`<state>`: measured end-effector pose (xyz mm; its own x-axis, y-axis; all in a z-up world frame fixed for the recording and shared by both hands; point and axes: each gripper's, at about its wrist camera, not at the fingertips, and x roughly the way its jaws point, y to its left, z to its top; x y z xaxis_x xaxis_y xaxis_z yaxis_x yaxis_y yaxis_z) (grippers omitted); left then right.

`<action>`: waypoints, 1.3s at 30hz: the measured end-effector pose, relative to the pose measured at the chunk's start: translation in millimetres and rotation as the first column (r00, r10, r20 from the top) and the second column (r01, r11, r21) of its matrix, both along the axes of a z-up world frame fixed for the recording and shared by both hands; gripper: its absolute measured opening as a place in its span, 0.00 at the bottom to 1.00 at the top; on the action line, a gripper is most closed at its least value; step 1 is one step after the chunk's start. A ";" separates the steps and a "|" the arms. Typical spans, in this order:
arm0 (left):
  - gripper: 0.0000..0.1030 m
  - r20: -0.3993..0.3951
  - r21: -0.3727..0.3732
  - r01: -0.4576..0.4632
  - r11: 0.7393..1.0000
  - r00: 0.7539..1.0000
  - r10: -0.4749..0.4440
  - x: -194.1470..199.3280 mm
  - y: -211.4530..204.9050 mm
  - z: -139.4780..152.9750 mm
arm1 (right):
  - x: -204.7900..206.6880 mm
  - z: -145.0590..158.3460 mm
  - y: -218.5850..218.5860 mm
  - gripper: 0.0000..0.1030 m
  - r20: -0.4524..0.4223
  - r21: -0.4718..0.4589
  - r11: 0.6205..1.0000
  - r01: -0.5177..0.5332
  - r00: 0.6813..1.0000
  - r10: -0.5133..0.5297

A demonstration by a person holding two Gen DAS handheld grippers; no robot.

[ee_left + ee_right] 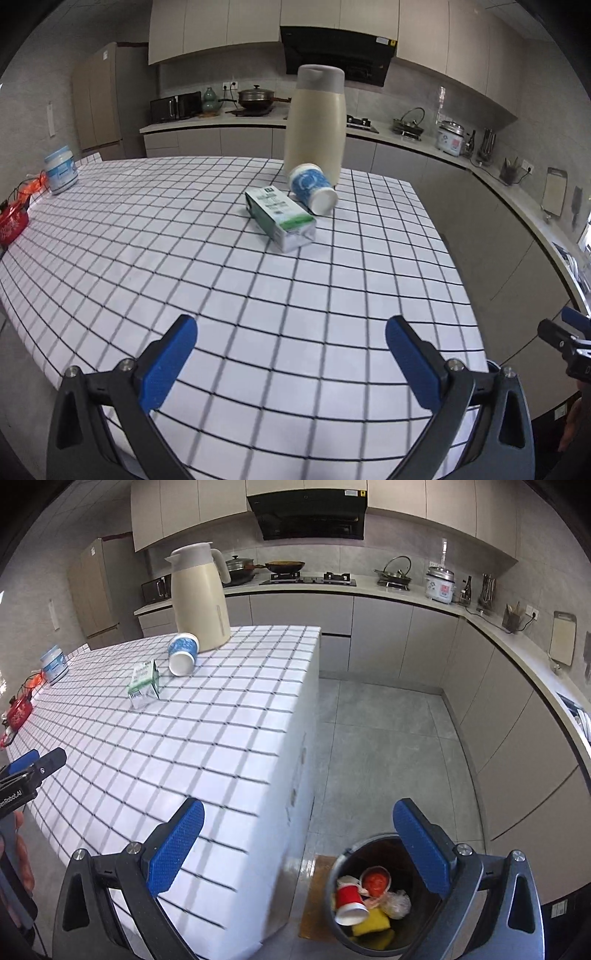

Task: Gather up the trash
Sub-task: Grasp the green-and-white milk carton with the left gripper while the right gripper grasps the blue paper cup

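A green and white carton (281,218) lies on its side on the checked tablecloth (221,295). A blue and white paper cup (313,188) lies tipped over beside it. Both also show in the right wrist view, the carton (144,683) and the cup (183,653). My left gripper (291,354) is open and empty over the near part of the table, well short of the carton. My right gripper (299,843) is open and empty above the table's corner and a dark trash bin (341,856) on the floor. The bin holds a red cup (349,901), a yellow sponge and wrappers.
A cream thermos jug (317,125) stands right behind the cup. A blue and white tub (61,169) and a red object (13,221) sit at the table's left edge. Grey tiled floor (388,738) lies to the right, with kitchen counters beyond.
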<state>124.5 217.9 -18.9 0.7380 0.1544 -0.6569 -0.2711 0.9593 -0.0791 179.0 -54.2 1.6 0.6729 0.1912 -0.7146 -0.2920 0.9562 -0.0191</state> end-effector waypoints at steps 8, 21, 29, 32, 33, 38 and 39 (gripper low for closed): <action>0.99 0.005 -0.008 0.056 0.998 0.998 -0.055 25.8 28.5 -3.1 | 4.5 2.4 53.4 1.00 0.011 0.022 0.999 0.034 0.999 -0.035; 0.97 -0.002 -0.080 0.043 0.996 0.999 -0.043 139.5 51.8 -27.8 | 134.3 -28.3 106.4 1.00 -0.045 -0.005 1.000 0.001 0.999 -0.001; 0.94 -0.109 -0.103 -0.001 0.995 0.994 -0.010 191.8 62.5 -69.5 | 222.5 -57.2 141.3 1.00 -0.111 -0.001 0.998 -0.056 0.992 0.055; 0.90 -0.130 -0.086 -0.037 0.996 0.991 0.026 191.6 80.9 -73.6 | 240.0 -63.4 157.1 1.00 -0.126 0.007 0.996 -0.088 0.988 0.088; 0.90 -0.131 -0.089 -0.058 0.994 0.990 0.046 190.0 93.5 -73.6 | 243.6 -64.5 162.5 1.00 -0.128 0.012 0.995 -0.098 0.987 0.099; 0.87 -0.142 -0.066 -0.103 0.993 0.986 0.092 189.4 138.4 -73.6 | 256.2 -70.6 202.3 1.00 -0.137 0.043 0.983 -0.178 0.974 0.182; 0.87 -0.145 -0.058 -0.106 0.993 0.985 0.097 189.7 145.2 -74.5 | 258.1 -72.3 211.8 1.00 -0.140 0.049 0.979 -0.197 0.969 0.202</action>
